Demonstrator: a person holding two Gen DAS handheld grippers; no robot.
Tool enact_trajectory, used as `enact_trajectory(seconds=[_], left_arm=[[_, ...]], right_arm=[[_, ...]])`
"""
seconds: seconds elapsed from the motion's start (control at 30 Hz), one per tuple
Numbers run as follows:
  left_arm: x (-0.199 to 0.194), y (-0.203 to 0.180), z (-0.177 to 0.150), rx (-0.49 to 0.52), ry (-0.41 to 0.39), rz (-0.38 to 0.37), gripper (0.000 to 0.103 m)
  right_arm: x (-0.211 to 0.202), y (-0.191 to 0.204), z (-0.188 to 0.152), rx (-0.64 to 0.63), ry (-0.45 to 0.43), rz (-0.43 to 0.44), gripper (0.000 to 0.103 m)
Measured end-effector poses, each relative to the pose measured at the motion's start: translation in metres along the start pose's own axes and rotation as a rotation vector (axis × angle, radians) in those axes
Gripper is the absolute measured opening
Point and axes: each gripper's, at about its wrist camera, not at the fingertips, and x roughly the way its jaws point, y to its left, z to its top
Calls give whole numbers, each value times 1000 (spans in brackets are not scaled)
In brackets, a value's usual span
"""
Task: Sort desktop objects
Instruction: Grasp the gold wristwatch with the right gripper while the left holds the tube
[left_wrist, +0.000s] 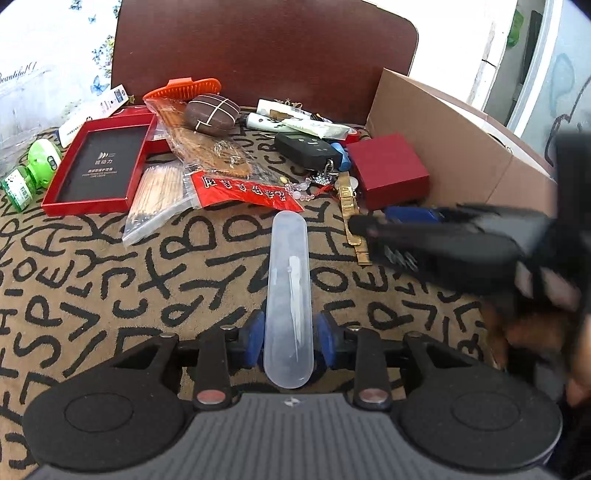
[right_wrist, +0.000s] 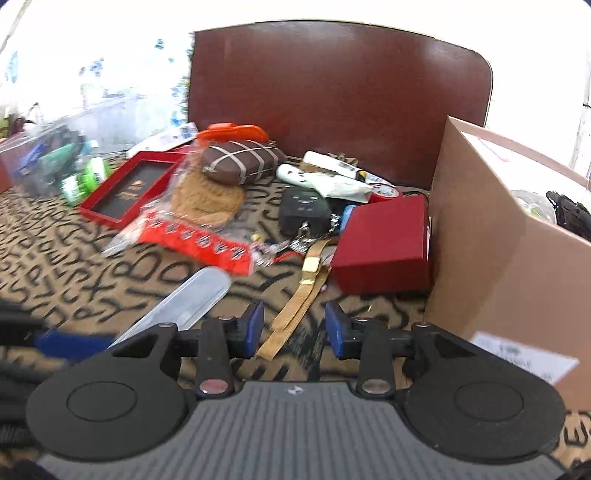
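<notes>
My left gripper (left_wrist: 289, 341) is shut on a long clear plastic case (left_wrist: 289, 295), held between the blue pads (left_wrist: 253, 341) and pointing away over the lettered cloth; the case also shows in the right wrist view (right_wrist: 184, 302). My right gripper (right_wrist: 294, 330) is open and empty, above the gold watch strap (right_wrist: 295, 314). In the left wrist view the right gripper (left_wrist: 373, 230) is a blurred dark shape at the right, over the watch (left_wrist: 349, 206). A pile of desktop objects lies behind: red box (right_wrist: 384, 243), black key fob (left_wrist: 304, 147), brown pouch (left_wrist: 212, 114), red tray (left_wrist: 99, 166).
An open cardboard box (right_wrist: 498, 251) stands at the right, next to the red box. A dark red chair back (left_wrist: 266, 55) rises behind the pile. A green bottle (left_wrist: 31, 173) lies at the far left. A bag of toothpicks (left_wrist: 159, 199) and a red packet (left_wrist: 240, 190) lie mid-table.
</notes>
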Motion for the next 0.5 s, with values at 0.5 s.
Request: enact_trajectory(seconds=[0.5], left_arm=[[-6,1,-6,19,-1,-2,28]], right_arm=[[-11,3,-11,-12,64,78,1]])
